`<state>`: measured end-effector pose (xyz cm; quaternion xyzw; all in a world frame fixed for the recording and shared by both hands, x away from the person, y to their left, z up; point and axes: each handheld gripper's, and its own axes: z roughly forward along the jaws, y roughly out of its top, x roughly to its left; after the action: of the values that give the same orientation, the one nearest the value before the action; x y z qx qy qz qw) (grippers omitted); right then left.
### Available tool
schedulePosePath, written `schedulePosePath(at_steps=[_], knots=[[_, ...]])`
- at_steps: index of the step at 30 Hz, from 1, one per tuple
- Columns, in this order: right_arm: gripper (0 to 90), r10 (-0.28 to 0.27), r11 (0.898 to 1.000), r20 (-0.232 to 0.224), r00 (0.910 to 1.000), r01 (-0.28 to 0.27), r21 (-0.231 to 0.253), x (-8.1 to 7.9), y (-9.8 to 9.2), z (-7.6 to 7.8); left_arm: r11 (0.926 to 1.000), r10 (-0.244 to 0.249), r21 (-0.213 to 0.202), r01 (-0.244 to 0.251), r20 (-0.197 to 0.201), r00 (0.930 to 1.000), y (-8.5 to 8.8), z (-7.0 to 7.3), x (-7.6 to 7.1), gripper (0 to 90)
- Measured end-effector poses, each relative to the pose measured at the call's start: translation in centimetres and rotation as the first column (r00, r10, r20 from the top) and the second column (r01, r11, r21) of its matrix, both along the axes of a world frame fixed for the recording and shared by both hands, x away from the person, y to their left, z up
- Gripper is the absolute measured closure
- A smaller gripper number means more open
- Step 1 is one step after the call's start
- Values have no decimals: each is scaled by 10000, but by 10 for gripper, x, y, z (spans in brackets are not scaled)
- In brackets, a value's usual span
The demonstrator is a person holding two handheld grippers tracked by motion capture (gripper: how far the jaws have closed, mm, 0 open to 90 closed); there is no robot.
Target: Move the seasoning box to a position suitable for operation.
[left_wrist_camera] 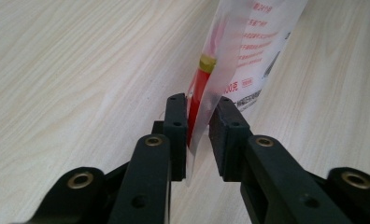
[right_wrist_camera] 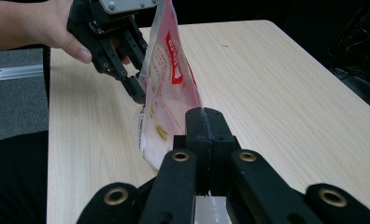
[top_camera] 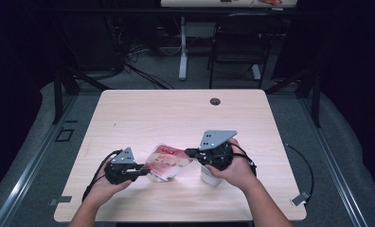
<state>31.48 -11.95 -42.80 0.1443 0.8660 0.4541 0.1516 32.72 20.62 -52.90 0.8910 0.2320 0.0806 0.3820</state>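
One clear plastic pouch (top_camera: 168, 162) with red print hangs just above the near middle of the table (top_camera: 143, 113), stretched between two grippers. Its long axis runs roughly level from one gripper to the other, its flat faces standing nearly on edge, as the right gripper view shows.

The right gripper (top_camera: 193, 152) has its jaws fully together on the pouch's right edge; in its own view the film disappears into the seam between the two pads. The left gripper (top_camera: 144, 173) sits at the opposite edge. There the jaws stand narrow with the film and a red strip with a yellow tip (left_wrist_camera: 206, 63) between them; one pad seems to touch the film while the other stands slightly off, though the glare makes that hard to settle. I judge the left grip loosened, so the pouch now depends on the right gripper, which is the one truly fastened to it.

Under the right hand (top_camera: 233, 169) stands one white cup (top_camera: 209, 176), just beside the pouch's lower right corner. Counted: one pouch, one cup, two grippers.
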Motion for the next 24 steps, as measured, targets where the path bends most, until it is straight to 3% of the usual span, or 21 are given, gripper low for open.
schedulePosePath(at_steps=[12, 24], knots=[[900, 119, 9998, 77, 9999, -118, -155, 0, 7, 4, 10000, 61, 61, -62, 53, 10000, 6, 3, -2, 725], [900, 144, 9997, 177, 9997, -141, -194, 0, 15, 7, 9991, 95, 417, -104, 212, 9997, 2, -1, -3, 805]])
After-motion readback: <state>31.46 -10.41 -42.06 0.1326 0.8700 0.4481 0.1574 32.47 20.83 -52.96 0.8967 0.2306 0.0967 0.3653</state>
